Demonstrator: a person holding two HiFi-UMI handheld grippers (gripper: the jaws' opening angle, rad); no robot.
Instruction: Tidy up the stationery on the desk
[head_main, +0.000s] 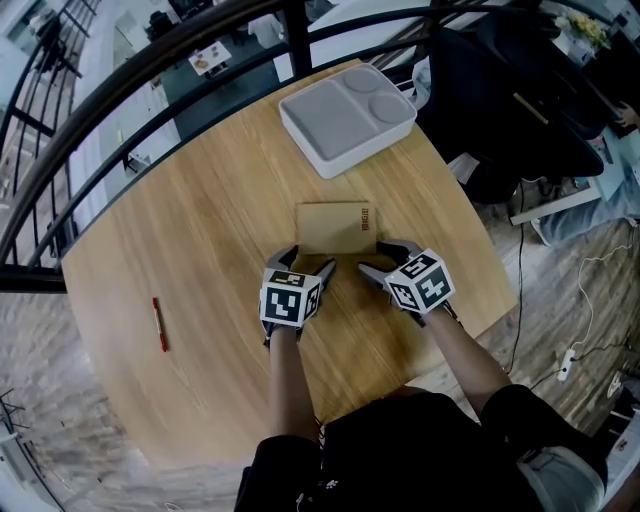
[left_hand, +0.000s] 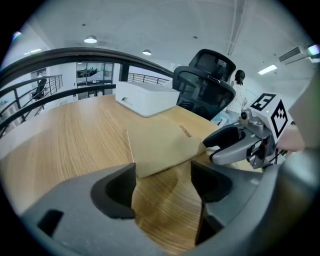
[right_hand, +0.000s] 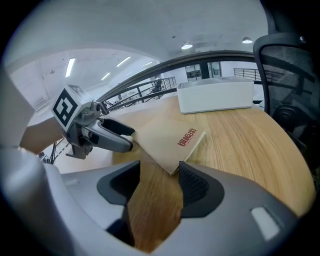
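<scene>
Closed tan notebook (head_main: 337, 228), flat (red lettering)

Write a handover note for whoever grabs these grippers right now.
Left gripper: open at the near left corner of the brown notebook, gripping nothing.
Right gripper: open at its near right corner, gripping nothing.
Red pen: lies alone at the left of the table.
White tray: empty, at the far edge.
Done: nothing put away yet.
Left: notebook and pen, probably into the tray.
</scene>
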